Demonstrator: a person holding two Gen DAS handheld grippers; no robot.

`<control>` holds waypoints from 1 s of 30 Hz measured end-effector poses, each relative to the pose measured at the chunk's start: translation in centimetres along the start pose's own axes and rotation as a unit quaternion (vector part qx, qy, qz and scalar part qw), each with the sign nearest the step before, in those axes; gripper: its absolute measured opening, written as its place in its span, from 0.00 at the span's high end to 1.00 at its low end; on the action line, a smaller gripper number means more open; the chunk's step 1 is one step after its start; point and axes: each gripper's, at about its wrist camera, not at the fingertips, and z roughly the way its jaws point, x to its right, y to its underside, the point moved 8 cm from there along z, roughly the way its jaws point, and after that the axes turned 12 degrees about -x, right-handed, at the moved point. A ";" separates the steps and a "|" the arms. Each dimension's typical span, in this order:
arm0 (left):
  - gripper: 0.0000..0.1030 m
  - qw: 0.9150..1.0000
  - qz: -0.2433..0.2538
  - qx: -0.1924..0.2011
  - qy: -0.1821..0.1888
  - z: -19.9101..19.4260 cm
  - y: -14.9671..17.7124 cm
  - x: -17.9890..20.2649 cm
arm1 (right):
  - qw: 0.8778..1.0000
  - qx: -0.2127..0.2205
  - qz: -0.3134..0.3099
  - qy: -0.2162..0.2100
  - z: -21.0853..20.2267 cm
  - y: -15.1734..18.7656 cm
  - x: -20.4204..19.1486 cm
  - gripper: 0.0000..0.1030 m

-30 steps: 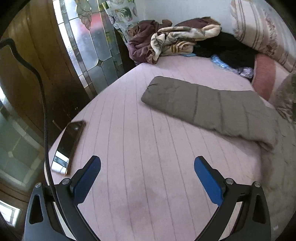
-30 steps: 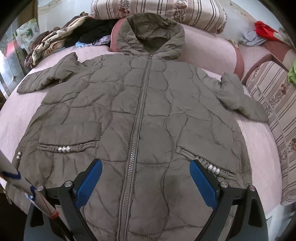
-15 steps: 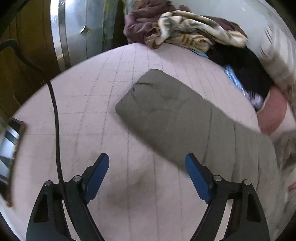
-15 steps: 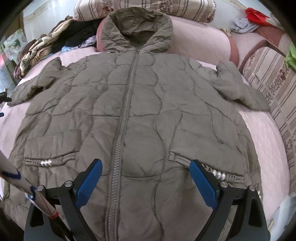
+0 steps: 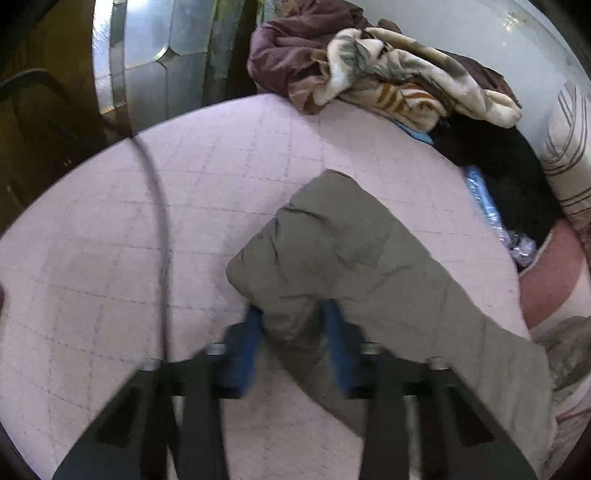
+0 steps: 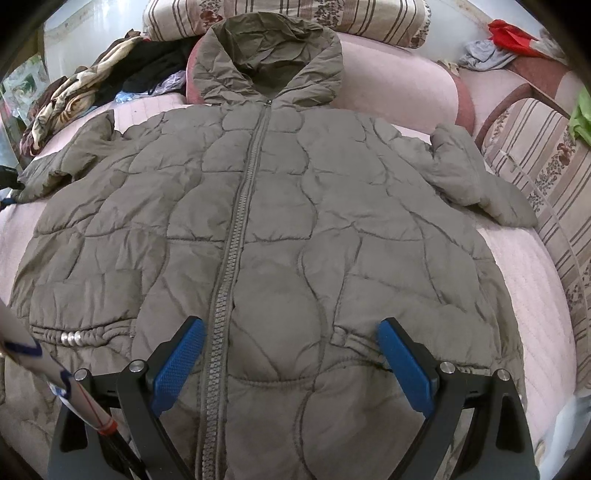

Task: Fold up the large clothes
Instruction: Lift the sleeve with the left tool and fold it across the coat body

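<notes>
A quilted olive coat (image 6: 273, 221) is laid flat, front up and zipped, on a pink quilted bed (image 5: 110, 258), hood (image 6: 266, 59) toward the striped pillows (image 6: 280, 11). The left gripper (image 5: 291, 332) is clamped on the cuff end of the left sleeve (image 5: 351, 258), a fold of padded cloth being pinched between the blue pads (image 5: 247, 343); the view is blurred, so depth of bite cannot be judged. The right gripper (image 6: 291, 362) is held wide apart over the coat's lower front, just right of the zip (image 6: 236, 236), with nothing between its fingers. Judged risks: the shell looks slick and the filling puffy, so a shallow pinch may slip off when the sleeve is carried toward the zip; a springy sleeve may unfold once released; the body may be dragged askew if it is not pinned down. The black cable (image 5: 159, 221) beside the sleeve could snag. A heap of loose clothes (image 5: 369, 74) lies beyond the cuff, well apart.
</notes>
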 end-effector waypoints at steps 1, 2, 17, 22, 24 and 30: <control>0.84 1.000 -0.003 -0.005 0.015 -0.6 0.0 0.4 | 1.000 0.001 0.003 -0.003 -0.1 -0.1 0.1 0.07; 0.84 1.000 -0.003 -0.002 0.025 -1.4 0.1 0.8 | 1.000 0.002 0.006 -0.007 -0.2 -0.1 0.3 0.09; 0.88 0.944 0.256 0.030 0.205 -18.7 16.1 25.3 | 0.996 0.033 0.062 -0.054 -4.2 1.8 4.4 0.17; 0.88 0.915 0.332 -0.017 0.228 -17.0 27.2 30.9 | 0.993 0.034 0.091 -0.066 -4.8 2.8 6.6 0.17; 0.85 0.909 0.353 -0.039 0.219 -15.1 30.9 32.0 | 0.992 0.031 0.100 -0.070 -4.8 3.1 7.5 0.17; 0.65 0.902 0.397 -0.085 0.149 -10.7 38.7 30.5 | 0.991 0.027 0.105 -0.080 -5.4 2.6 9.2 0.16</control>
